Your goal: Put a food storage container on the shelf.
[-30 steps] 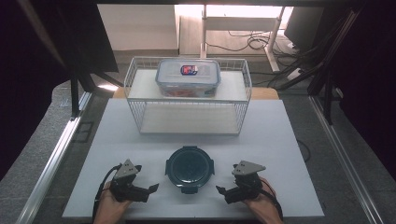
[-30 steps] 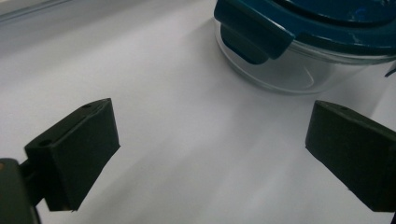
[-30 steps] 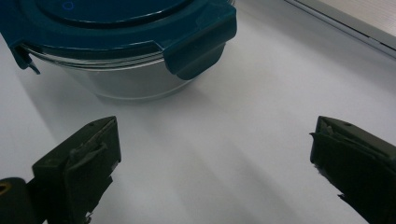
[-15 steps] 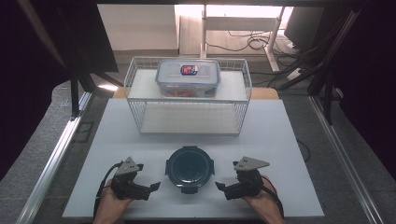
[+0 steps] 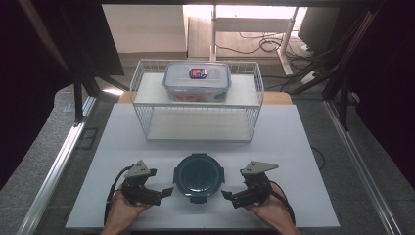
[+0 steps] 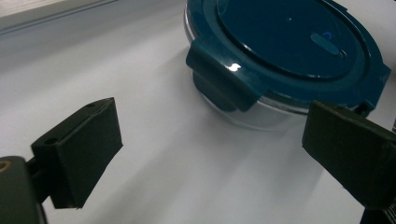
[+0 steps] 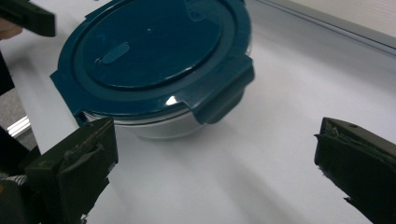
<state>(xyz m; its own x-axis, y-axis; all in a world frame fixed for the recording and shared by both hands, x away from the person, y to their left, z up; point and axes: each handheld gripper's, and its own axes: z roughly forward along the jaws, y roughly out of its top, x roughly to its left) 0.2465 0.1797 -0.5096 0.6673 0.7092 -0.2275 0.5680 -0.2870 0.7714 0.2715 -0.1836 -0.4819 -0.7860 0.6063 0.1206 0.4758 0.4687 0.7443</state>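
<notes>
Both sets of fingers stand wide apart with nothing between them: the left gripper [image 5: 165, 191] and the right gripper [image 5: 230, 196] sit low at the near edge of the white table [image 5: 313, 196], each held in a hand, and each points inward at the round container [image 5: 198, 177] between them. That container rests on the table just beside the jaw tips of both, touched by neither. From the left gripper view its dark teal lid [image 6: 299, 42] sits flat on a clear bowl, with a locking flap [image 6: 219, 77] folded down on the side facing the jaws; the right gripper view shows another flap [image 7: 224, 91] folded down over the clear wall. Farther back, well apart from the hands, a white wire basket [image 5: 254, 115] stands on the table with its open front turned this way. On top of the basket rests a rectangular clear box [image 5: 196, 81] with a grey-blue lid and a red and blue label. Beyond the table, cables lie on the floor.
</notes>
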